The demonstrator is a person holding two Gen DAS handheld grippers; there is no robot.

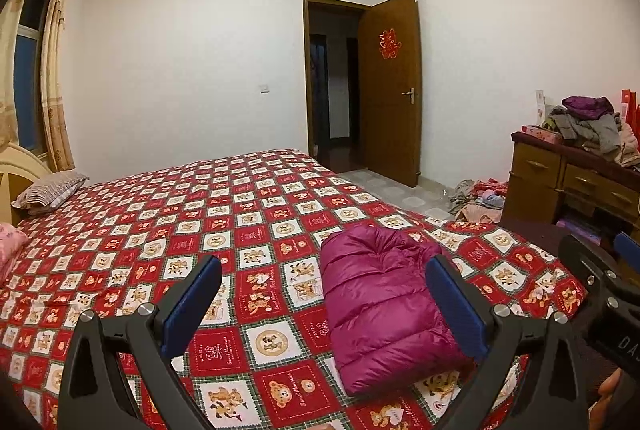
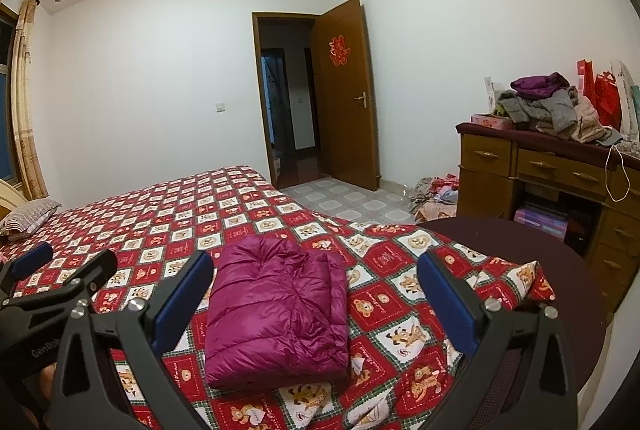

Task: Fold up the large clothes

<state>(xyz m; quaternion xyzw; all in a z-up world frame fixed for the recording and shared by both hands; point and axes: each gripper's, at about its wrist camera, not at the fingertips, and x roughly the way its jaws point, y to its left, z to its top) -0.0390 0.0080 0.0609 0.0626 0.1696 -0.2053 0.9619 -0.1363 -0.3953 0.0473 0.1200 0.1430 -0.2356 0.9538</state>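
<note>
A magenta puffer jacket lies folded into a compact rectangle on the red checked bedspread, near the bed's near corner. It also shows in the right wrist view. My left gripper is open and empty, held above the bed with the jacket ahead and to the right between its fingers. My right gripper is open and empty, with the jacket lying between and below its blue pads. Neither gripper touches the jacket. The right gripper's body shows at the left wrist view's right edge.
A wooden dresser with a heap of clothes stands on the right. More clothes lie on the floor beside it. Pillows sit at the bed's head. A dark round surface borders the bed corner. The door stands open.
</note>
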